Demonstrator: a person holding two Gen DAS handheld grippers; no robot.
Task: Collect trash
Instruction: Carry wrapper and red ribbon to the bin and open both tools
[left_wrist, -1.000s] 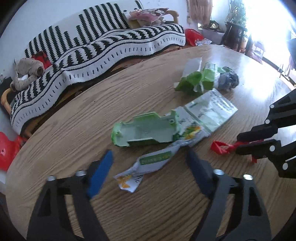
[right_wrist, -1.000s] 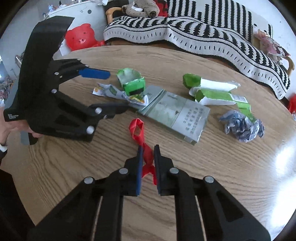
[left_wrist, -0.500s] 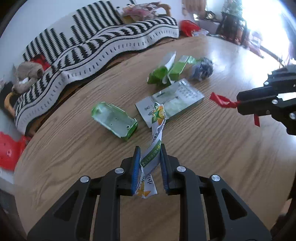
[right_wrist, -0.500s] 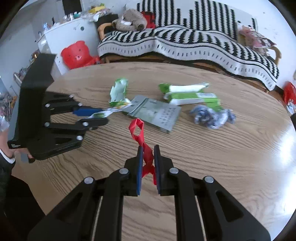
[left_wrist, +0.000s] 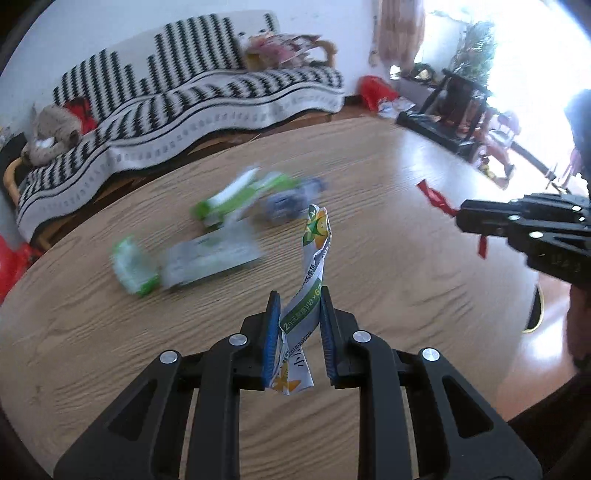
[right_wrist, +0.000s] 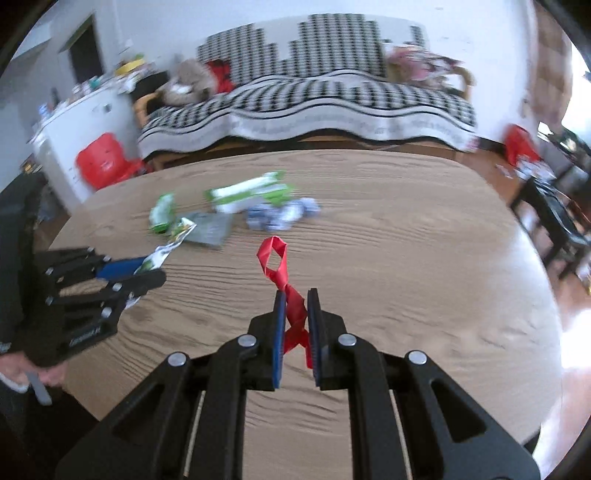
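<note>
A: Green and white, that twisted wrapper (left_wrist: 309, 280). A second ago it lay flat among the litter with the left gripper (left_wrist: 297, 334) spread wide around it; now the jaws are pinched on its lower half and it stands up clear of the wooden surface (left_wrist: 110, 339).

B: And the right gripper (right_wrist: 295, 328)?

A: Unchanged: jaws narrow, clamped on the red ribbon (right_wrist: 277, 264), whose loop pokes up toward twelve o'clock. Both have risen and pulled back, because the pile looks smaller and farther off than it did.

B: So what remains there?

A: Going left to right in the left wrist view: a green tray (left_wrist: 135, 271) at about nine o'clock of the held wrapper, a flat grey packet (left_wrist: 210, 258) touching it, a green-and-white carton (left_wrist: 236, 197) beyond at eleven o'clock, and a crumpled blue-grey wad (left_wrist: 286, 203) just beside the carton at twelve. All blurred.

B: What does that mean for the job?

A: Two pieces are in hand and, I'd judge, ready to carry off. No bin shows in either view, so where they go I cannot tell. Four pieces remain to collect.
</note>
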